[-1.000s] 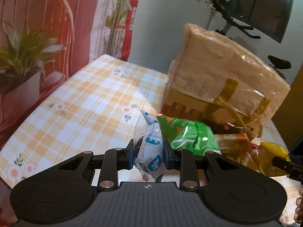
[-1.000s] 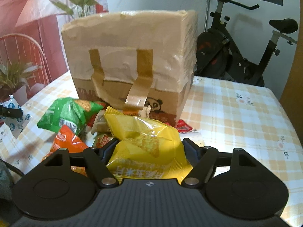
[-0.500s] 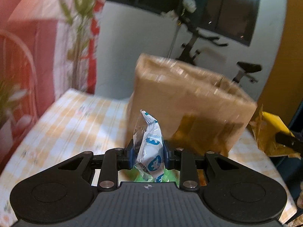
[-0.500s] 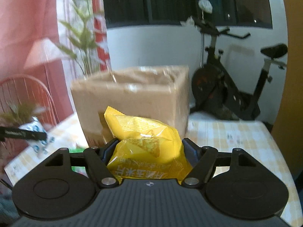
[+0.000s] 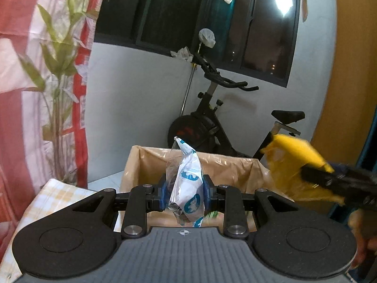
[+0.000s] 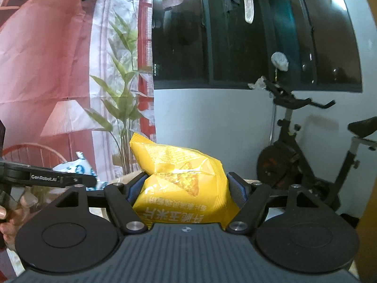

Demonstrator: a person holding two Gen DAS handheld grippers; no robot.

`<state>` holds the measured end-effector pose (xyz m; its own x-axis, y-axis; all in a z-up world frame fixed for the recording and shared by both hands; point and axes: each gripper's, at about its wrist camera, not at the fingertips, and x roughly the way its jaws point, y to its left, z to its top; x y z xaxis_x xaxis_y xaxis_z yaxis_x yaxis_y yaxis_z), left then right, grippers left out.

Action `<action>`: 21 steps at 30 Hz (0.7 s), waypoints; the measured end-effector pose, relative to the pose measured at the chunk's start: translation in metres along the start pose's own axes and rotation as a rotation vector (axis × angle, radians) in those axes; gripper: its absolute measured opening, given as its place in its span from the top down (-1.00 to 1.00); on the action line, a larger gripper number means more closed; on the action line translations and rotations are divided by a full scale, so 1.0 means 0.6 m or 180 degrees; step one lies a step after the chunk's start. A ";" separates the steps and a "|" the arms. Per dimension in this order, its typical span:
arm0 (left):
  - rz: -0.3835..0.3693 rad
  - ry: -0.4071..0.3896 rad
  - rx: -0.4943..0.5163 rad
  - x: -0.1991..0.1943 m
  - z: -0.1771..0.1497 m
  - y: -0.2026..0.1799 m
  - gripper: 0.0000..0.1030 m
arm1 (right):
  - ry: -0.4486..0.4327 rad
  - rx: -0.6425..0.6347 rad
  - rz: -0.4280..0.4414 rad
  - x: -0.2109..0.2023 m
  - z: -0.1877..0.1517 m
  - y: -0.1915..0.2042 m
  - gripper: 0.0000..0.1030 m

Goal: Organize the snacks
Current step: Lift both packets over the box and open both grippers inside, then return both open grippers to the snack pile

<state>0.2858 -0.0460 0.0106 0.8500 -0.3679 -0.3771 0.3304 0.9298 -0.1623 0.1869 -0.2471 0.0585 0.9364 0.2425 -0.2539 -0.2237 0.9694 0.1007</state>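
My left gripper [image 5: 183,192] is shut on a small white and blue snack packet [image 5: 186,186], held upright just before the near rim of an open cardboard box [image 5: 226,167] lined with clear plastic. My right gripper [image 6: 186,188] is shut on a puffy yellow chip bag [image 6: 181,176]. In the left wrist view that yellow bag [image 5: 294,162] hangs at the box's right rim, gripped by the right gripper [image 5: 313,176]. In the right wrist view the left gripper [image 6: 94,179] shows at the left with the white and blue packet [image 6: 75,167], and only a sliver of the box [image 6: 124,176] is visible.
An exercise bike [image 5: 212,122] stands behind the box against a white wall below a dark window [image 5: 212,11]. A red and white curtain with plant print [image 5: 47,82] hangs at left. The checked tablecloth [image 5: 54,193] shows at lower left. A hand [image 6: 11,212] holds the left gripper.
Both grippers have risen from table level, still holding their packets. The snack pile has dropped out of view, and the box's open top now shows from above its rim.
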 end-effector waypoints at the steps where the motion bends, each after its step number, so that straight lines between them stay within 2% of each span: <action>1: 0.0023 0.0029 -0.0008 0.019 0.005 0.002 0.41 | 0.0033 0.0040 0.0016 0.020 0.001 -0.003 -0.44; 7: 0.0145 0.0262 -0.0178 0.107 0.015 0.025 0.41 | 0.0332 0.0122 -0.0061 0.142 -0.012 -0.026 -0.44; 11: 0.0176 0.0317 -0.0092 0.131 0.018 0.030 0.40 | 0.0535 0.0036 -0.0048 0.192 -0.029 -0.024 -0.46; 17: 0.0265 0.0348 -0.0003 0.140 0.020 0.041 0.21 | 0.0671 0.0106 -0.0016 0.215 -0.048 -0.026 -0.61; 21: 0.0298 0.0352 -0.0003 0.123 0.023 0.040 0.19 | 0.0607 0.0211 0.0017 0.201 -0.049 -0.033 -0.76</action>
<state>0.3622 -0.0504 -0.0083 0.8266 -0.2788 -0.4888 0.2513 0.9601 -0.1227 0.2962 -0.2362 -0.0025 0.8656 0.2564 -0.4302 -0.2044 0.9650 0.1641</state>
